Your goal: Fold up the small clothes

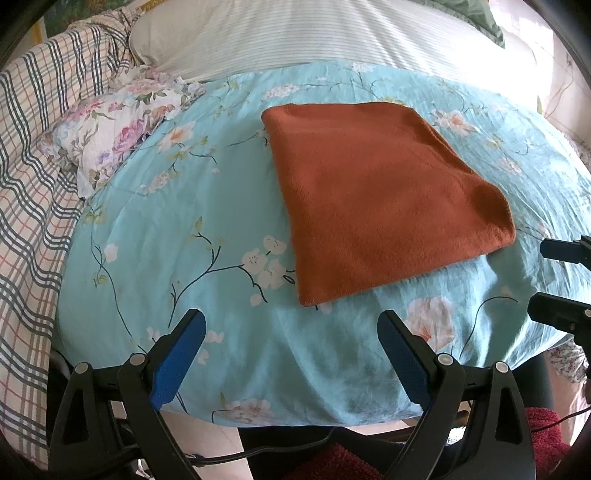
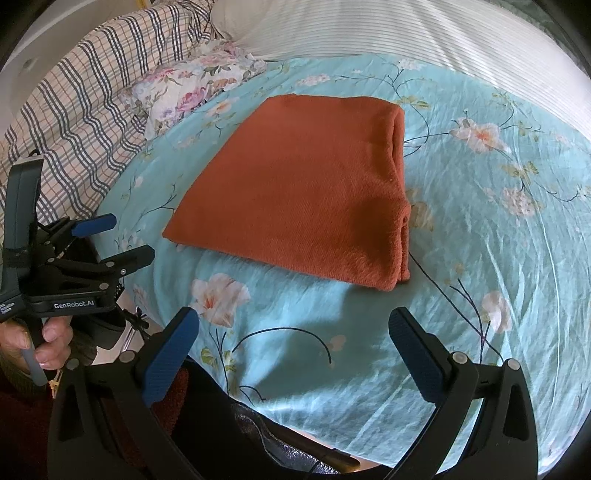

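Observation:
A rust-orange cloth (image 1: 380, 192) lies folded flat in a neat rectangle on the turquoise floral bed cover (image 1: 207, 229). In the right wrist view the cloth (image 2: 299, 192) shows stacked layers along its right edge. My left gripper (image 1: 291, 325) is open and empty, held just short of the cloth's near edge. My right gripper (image 2: 293, 321) is open and empty, held back from the cloth's near edge. The right gripper also shows at the right edge of the left wrist view (image 1: 546, 277), and the left gripper at the left of the right wrist view (image 2: 133, 238).
A floral pillow (image 1: 114, 133) lies at the cover's far left, beside a plaid blanket (image 1: 33, 173). A white striped sheet (image 1: 314, 33) covers the far side. The bed cover's near edge (image 1: 295, 417) drops off just under the grippers. A dark red rug (image 1: 543, 439) is below.

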Motion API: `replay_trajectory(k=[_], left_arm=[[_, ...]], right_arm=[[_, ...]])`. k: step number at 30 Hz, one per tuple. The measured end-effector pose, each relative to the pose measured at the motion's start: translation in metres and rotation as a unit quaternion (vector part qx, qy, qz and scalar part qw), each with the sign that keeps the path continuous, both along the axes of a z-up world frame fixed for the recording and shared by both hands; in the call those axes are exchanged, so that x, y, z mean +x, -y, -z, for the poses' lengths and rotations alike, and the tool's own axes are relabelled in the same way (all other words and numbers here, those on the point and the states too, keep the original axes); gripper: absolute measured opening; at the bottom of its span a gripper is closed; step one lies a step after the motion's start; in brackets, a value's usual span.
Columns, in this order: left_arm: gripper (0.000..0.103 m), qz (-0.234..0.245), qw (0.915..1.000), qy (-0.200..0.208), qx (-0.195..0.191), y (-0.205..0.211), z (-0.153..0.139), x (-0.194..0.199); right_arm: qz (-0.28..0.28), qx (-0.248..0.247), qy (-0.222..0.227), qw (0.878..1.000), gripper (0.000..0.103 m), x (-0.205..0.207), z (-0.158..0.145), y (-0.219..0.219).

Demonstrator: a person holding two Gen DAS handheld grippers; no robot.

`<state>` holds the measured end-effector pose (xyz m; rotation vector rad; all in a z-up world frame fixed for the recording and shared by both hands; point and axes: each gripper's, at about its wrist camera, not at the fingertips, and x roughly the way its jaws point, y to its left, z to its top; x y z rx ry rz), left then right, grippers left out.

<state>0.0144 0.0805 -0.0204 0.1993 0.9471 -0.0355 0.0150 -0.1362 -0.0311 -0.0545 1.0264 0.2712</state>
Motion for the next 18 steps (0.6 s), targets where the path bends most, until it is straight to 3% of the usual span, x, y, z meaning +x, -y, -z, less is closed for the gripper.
replay_trajectory(k=[18], left_arm=[[0.095, -0.001, 1.0, 0.0, -0.001, 0.0004, 0.0007, -0.0004]], right_arm=[[0.0, 0.0, 0.0, 1.0, 0.102, -0.0009, 0.0006, -0.0012]])
